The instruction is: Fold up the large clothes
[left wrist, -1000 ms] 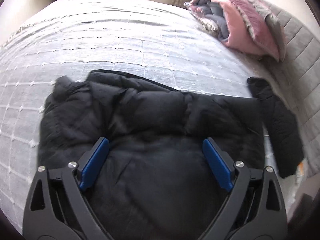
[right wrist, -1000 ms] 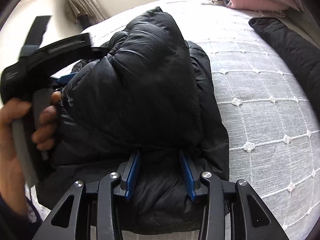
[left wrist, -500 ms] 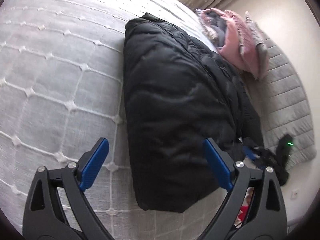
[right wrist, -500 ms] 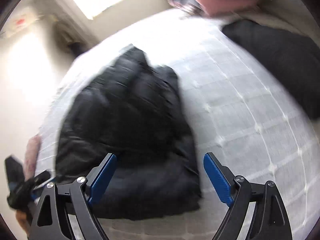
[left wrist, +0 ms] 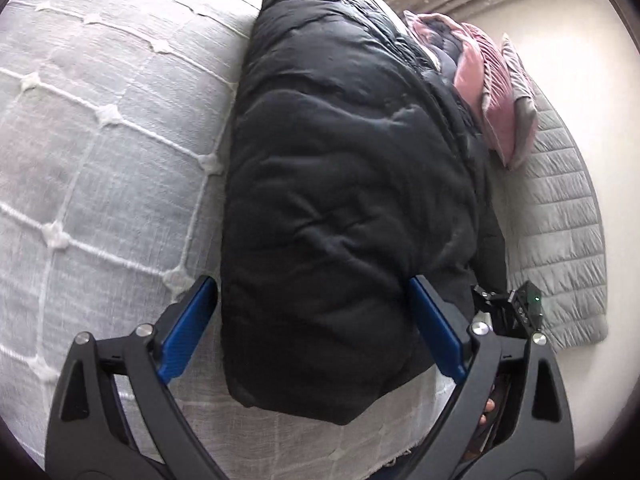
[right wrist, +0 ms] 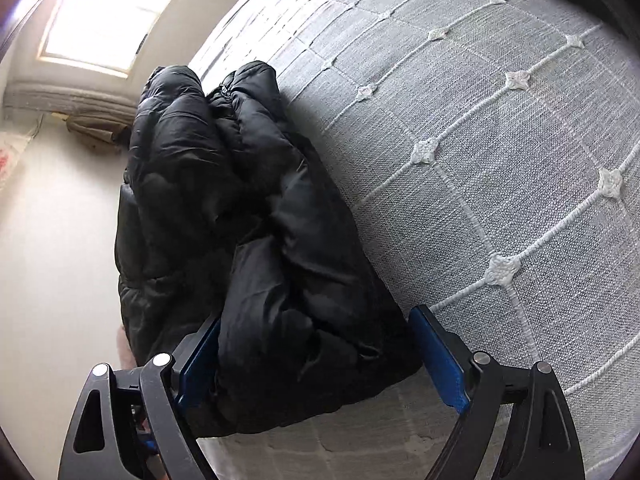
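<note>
A black puffer jacket [left wrist: 340,184] lies folded into a thick bundle on the grey-white bedspread [left wrist: 100,140], near the bed's edge. My left gripper [left wrist: 312,280] is open wide and straddles the bundle's near end, its blue pads beside the fabric without squeezing it. From the other end, my right gripper [right wrist: 318,316] also stands open around the jacket [right wrist: 248,240], with the fabric bulging between its jaws. In the left wrist view, part of the right gripper's body [left wrist: 516,312] with a green light shows behind the jacket.
Pink and grey pillows [left wrist: 492,92] lean on a grey quilted headboard [left wrist: 560,240] past the jacket. The bedspread [right wrist: 500,160] stretches away on the right. Pale floor [right wrist: 52,260] and a bright window [right wrist: 100,12] lie off the bed's edge to the left.
My right gripper let go of the jacket fold and opened wide. Both grippers rolled and swung to opposite ends of the bundle, which now lies folded narrower.
</note>
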Demonstrator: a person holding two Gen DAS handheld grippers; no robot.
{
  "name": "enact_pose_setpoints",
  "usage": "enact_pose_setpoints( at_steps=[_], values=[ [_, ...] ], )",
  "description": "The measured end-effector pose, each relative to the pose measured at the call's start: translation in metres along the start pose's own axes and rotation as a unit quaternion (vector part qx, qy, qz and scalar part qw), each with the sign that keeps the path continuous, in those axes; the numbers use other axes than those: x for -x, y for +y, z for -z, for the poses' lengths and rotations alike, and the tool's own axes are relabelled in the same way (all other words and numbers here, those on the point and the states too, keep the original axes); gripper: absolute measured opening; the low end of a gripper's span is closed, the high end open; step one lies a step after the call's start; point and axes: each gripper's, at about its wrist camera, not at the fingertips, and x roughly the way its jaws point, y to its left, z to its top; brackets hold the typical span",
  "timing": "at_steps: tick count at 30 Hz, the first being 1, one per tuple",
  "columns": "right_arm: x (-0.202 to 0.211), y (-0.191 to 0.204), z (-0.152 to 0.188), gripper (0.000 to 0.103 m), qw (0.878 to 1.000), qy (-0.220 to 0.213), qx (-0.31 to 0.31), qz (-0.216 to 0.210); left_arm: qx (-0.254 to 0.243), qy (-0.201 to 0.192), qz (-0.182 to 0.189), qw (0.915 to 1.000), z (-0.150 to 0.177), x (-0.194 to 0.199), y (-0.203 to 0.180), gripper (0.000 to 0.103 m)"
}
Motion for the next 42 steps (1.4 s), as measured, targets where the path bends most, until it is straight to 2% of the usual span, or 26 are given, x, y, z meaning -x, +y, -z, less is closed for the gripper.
enact_pose_setpoints(
  at_steps=[3,7,9,13,15,16,17,21,28,32,34,37,42],
  values=[
    [-0.002,-0.001,0.002,0.091,1.0,0.002,-0.006,-0.007,-0.005,-0.019,-0.019,0.9996,0.008,0.004,-0.007,0.095],
    [-0.007,-0.005,0.003,0.089,1.0,0.006,-0.017,-0.023,0.004,0.01,-0.018,0.9998,0.017,-0.008,-0.009,0.095],
    [-0.007,-0.002,0.003,0.089,0.999,0.007,-0.023,-0.03,0.011,0.009,-0.022,0.9997,0.016,-0.009,-0.007,0.095],
    [-0.013,0.006,0.008,0.088,1.0,-0.002,-0.008,-0.017,-0.007,-0.002,-0.029,0.9995,0.014,-0.009,-0.014,0.095],
    [-0.014,0.009,0.01,0.084,1.0,-0.006,-0.008,-0.014,-0.014,-0.006,-0.033,0.9993,0.016,-0.01,-0.017,0.094],
    [-0.015,0.008,0.011,0.077,0.999,-0.002,-0.018,-0.031,-0.02,-0.008,-0.037,0.9991,0.016,-0.011,-0.018,0.094],
    [-0.015,0.007,0.011,0.074,0.999,0.003,-0.027,-0.043,-0.021,-0.01,-0.041,0.9989,0.015,-0.013,-0.019,0.094],
    [-0.018,0.004,0.013,0.072,0.998,0.006,-0.035,-0.049,-0.018,-0.014,-0.042,0.9989,0.014,-0.015,-0.017,0.094],
    [-0.013,0.01,0.017,0.059,0.999,-0.006,-0.016,-0.043,-0.036,-0.02,-0.052,0.9978,0.014,-0.014,-0.023,0.088],
    [-0.011,0.025,0.019,0.046,0.999,-0.023,0.008,-0.036,-0.036,-0.025,-0.048,0.9979,0.014,-0.012,-0.023,0.076],
    [-0.009,0.033,0.022,0.041,0.999,-0.033,0.028,-0.026,-0.044,-0.033,-0.042,0.9976,0.016,-0.005,-0.023,0.059],
    [-0.008,0.053,0.029,0.035,0.995,-0.058,0.081,0.012,-0.057,-0.051,-0.034,0.9965,0.016,0.002,-0.026,0.043],
    [-0.001,0.102,0.052,0.028,0.964,-0.13,0.208,0.102,-0.053,-0.081,-0.013,0.9952,0.012,0.016,-0.023,0.031]
  ],
)
